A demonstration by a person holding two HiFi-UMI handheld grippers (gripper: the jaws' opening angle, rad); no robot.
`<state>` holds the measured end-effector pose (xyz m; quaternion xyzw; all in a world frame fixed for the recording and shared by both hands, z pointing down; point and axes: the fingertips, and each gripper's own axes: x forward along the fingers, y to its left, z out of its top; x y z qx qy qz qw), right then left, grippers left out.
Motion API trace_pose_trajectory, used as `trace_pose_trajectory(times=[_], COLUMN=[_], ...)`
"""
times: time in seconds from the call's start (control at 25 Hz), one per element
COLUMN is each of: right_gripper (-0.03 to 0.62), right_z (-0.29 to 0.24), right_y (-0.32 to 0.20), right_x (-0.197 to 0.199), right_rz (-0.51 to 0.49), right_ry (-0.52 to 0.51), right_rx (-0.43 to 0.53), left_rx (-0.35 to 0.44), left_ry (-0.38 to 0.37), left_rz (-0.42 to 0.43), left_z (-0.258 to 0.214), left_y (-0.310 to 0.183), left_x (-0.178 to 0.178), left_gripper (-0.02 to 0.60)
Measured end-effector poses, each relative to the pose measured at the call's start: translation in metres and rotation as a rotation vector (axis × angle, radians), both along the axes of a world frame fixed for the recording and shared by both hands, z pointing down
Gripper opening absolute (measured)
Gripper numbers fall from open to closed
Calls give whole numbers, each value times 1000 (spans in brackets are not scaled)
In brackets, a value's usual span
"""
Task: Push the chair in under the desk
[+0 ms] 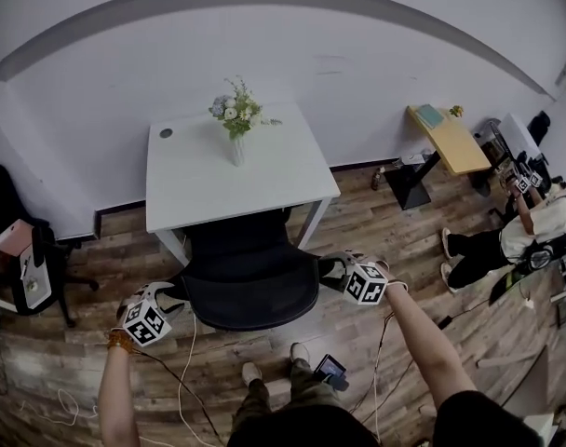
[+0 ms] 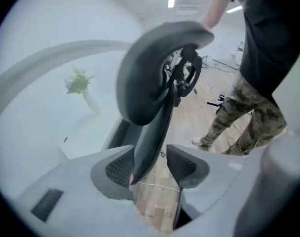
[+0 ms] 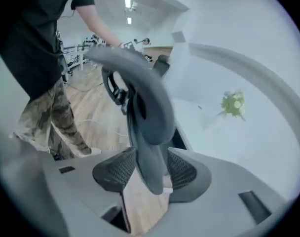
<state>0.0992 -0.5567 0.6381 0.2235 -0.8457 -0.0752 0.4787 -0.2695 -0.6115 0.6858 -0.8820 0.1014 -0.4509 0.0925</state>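
A black office chair [image 1: 250, 277] stands at the white desk [image 1: 185, 180], its seat partly under the desk's front edge. My left gripper [image 1: 176, 294] is at the chair's left armrest [image 2: 155, 78]. That armrest runs between the jaws [image 2: 150, 164] and leans on one pad, with a gap to the other, so this gripper is open. My right gripper [image 1: 331, 268] is at the right armrest [image 3: 145, 107]. Its tip sits between the spread jaws [image 3: 151, 168], close to both pads, and this gripper is open too.
A vase of flowers [image 1: 236, 119] stands on the desk. Another black chair [image 1: 22, 240] is at the far left, a yellow table [image 1: 449, 138] and a seated person [image 1: 520, 231] at the right. Cables [image 1: 185, 371] trail over the wood floor by my feet.
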Motion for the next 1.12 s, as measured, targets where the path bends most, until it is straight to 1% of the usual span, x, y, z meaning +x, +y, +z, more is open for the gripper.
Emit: trace_pose_trajectory(times=[0.08, 0.12, 0.2, 0.28, 0.32, 0.36, 0.44, 0.52, 0.64, 0.8, 0.96, 1.12], right_gripper=[195, 194, 186, 177, 172, 171, 172, 172, 171, 164, 161, 143], right_z=[-32, -50, -90, -136, -158, -177, -208, -230, -251, -271, -285, -289], right_y=[-5, -10, -22, -35, -40, -44, -51, -55, -56, -53, -40, -24], right_x=[9, 13, 15, 7, -1, -10, -35, -60, -92, -125, -141, -155], right_rz=[47, 78, 152, 230, 263, 287, 303, 297, 280, 299, 355, 405], right_ry=[-50, -81, -173, -301, -365, -423, -512, -569, -608, -667, -713, -755], right_rx=[60, 100, 193, 293, 338, 378, 437, 467, 505, 569, 640, 691], left_rx=[30, 56, 123, 189, 215, 236, 272, 305, 344, 407, 464, 484], left_ry=[56, 98, 217, 365, 434, 490, 567, 617, 693, 798, 851, 898], left_rz=[-79, -124, -221, -311, -343, -364, -379, -371, -372, -444, -489, -531], left_z=[-25, -42, -84, -130, -151, -170, -203, -230, -263, -300, -316, -323], left_y=[-9, -17, -33, -45, -48, -48, -48, -46, -37, -28, -11, 8], left_x=[-19, -26, -32, -25, -17, -7, 15, 40, 73, 95, 115, 128], left_gripper=[207, 199, 184, 169, 164, 161, 156, 156, 155, 140, 132, 116])
